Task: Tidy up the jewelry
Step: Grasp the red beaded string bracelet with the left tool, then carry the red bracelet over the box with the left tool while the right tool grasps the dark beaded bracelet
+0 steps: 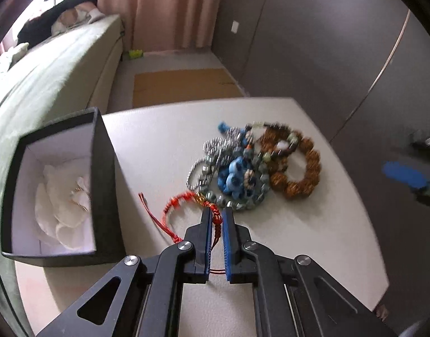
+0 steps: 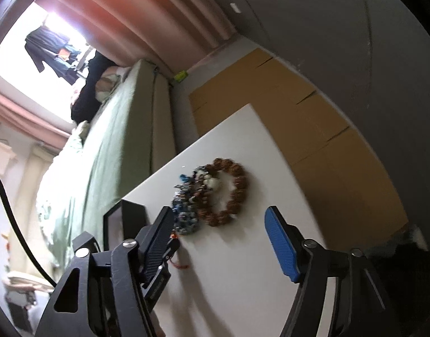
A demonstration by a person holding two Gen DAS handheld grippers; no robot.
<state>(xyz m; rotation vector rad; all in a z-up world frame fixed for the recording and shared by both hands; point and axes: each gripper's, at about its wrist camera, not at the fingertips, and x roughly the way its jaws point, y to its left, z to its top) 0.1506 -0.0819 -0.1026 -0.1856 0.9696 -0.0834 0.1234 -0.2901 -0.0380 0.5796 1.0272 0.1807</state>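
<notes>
A pile of bracelets (image 1: 243, 165) lies on the white table (image 1: 164, 140): brown beaded (image 1: 302, 174), blue and silver ones. My left gripper (image 1: 217, 213) is shut on a red cord bracelet (image 1: 186, 205) at the near edge of the pile. A black box (image 1: 63, 188) with a white lining and white jewelry inside stands open to its left. In the right wrist view my right gripper (image 2: 219, 219) is open and empty, above the table near the brown bracelet (image 2: 226, 193) and the box (image 2: 125, 219).
A green bed (image 1: 46, 78) runs along the table's left side. Flattened cardboard (image 1: 181, 87) lies on the floor beyond the table. A grey wall (image 1: 327, 42) stands on the right, pink curtains (image 1: 172, 8) at the back.
</notes>
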